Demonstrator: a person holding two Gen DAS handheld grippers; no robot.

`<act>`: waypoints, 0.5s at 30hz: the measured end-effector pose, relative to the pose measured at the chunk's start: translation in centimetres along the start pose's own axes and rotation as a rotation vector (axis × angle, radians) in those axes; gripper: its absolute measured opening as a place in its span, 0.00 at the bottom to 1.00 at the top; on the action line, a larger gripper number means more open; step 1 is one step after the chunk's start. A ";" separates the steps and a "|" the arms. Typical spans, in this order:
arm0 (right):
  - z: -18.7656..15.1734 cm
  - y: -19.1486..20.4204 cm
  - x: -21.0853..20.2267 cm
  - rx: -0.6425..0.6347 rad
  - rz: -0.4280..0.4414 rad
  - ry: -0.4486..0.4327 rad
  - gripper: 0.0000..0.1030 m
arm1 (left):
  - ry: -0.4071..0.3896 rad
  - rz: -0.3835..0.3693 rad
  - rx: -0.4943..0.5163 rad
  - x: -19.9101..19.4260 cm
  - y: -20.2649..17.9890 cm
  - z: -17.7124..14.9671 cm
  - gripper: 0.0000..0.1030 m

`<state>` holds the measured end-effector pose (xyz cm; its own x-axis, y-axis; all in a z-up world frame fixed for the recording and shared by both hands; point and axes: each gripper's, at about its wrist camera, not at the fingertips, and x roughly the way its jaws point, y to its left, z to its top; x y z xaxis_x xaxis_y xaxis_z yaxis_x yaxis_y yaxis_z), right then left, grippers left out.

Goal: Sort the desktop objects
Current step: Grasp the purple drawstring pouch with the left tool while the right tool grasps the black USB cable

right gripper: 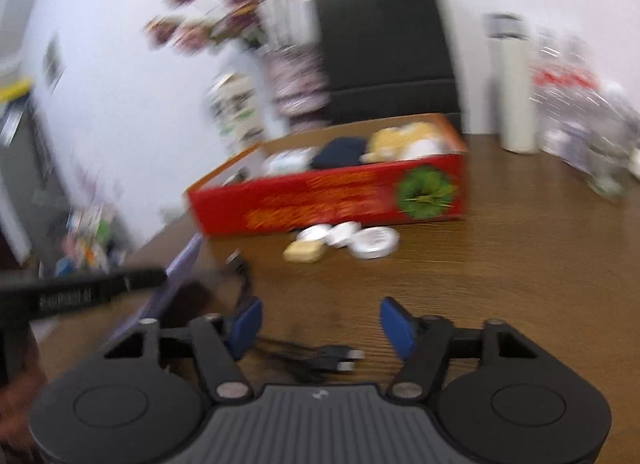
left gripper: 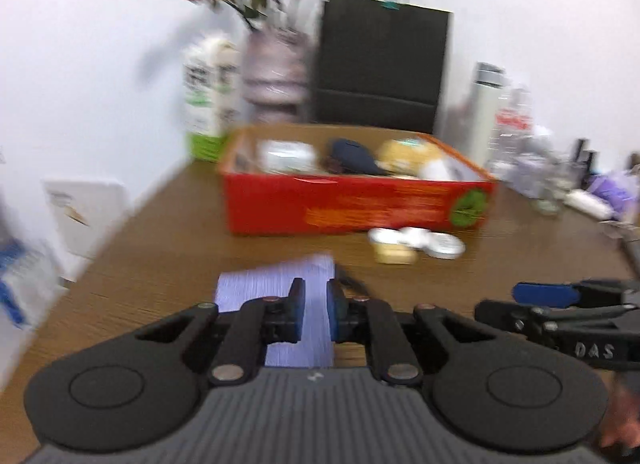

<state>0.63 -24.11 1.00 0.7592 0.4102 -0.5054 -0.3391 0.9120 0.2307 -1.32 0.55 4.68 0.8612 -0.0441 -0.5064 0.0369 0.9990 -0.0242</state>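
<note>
A thin lavender booklet (left gripper: 256, 288) stands between the pads of my left gripper (left gripper: 316, 304), which is shut on it. In the right wrist view the booklet (right gripper: 180, 272) is seen edge-on, tilted up off the brown table (right gripper: 500, 284). My right gripper (right gripper: 320, 324) is open just above a black cable (right gripper: 316, 360) with two plugs that lies on the table between its blue fingers. Behind stands a red cardboard box (left gripper: 356, 203) holding several items. Round white tins (left gripper: 424, 242) and a pale yellow block (left gripper: 394, 254) lie in front of it.
At the back stand a vase of pink flowers (left gripper: 276, 71), a green and white carton (left gripper: 208, 103), a black paper bag (left gripper: 380, 63) and a white bottle (left gripper: 486, 103). Clear plastic bags and small items (left gripper: 532, 167) crowd the right side. The table's left edge (left gripper: 120, 232) is near.
</note>
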 end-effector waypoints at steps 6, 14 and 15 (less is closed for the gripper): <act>1.8 5.4 5.4 -0.205 0.080 0.094 0.39 | 0.034 0.031 -0.048 0.7 2.5 -0.6 0.12; 3.4 8.9 11.9 -0.321 0.053 0.165 0.29 | 0.050 -0.018 -0.060 1.1 3.6 -1.7 0.77; 3.4 9.1 12.3 -0.325 0.051 0.161 0.28 | 0.054 -0.030 -0.070 1.2 3.8 -1.8 0.77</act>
<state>8.77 -10.75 -0.27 0.6486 0.4265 -0.6303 -0.5524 0.8336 -0.0043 -1.03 4.28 2.39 0.8315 -0.0761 -0.5503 0.0252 0.9947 -0.0995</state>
